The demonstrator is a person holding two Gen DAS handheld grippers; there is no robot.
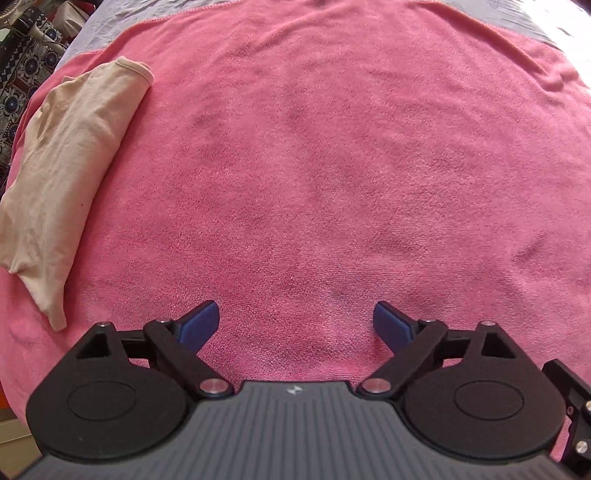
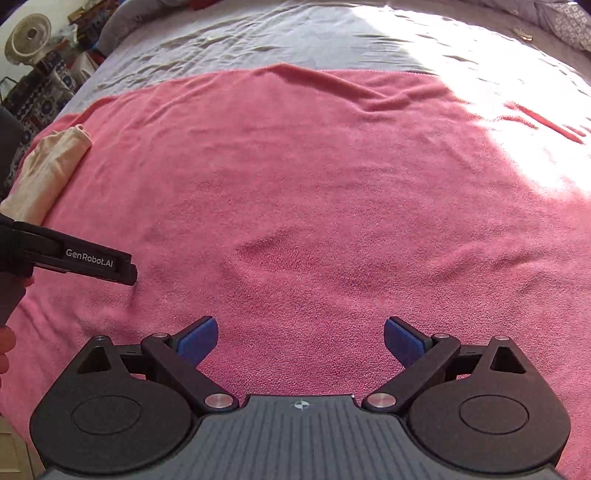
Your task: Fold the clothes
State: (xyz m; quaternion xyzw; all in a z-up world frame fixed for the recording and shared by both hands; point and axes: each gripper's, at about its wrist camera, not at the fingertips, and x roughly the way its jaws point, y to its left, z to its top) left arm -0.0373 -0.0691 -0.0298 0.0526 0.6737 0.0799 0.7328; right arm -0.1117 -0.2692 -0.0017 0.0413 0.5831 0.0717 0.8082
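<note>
Sunlight is falling across the far right of a bed (image 2: 258,33) covered by a grey sheet, over which a pink towel (image 2: 314,184) is being spread flat. At the far left, a white fan (image 2: 27,38) is being seen beside patterned fabric off the bed. On the towel's left edge a folded beige garment (image 1: 70,177) is lying, apart from both tools. The left hand-held gripper (image 1: 295,325) is being held low over the bare towel, its blue pads (image 1: 201,325) spread wide and gripping nothing; its black side is also showing at the left of the right wrist view. The right hand-held gripper (image 2: 299,338) is being held likewise released, nothing between its pads.
</note>
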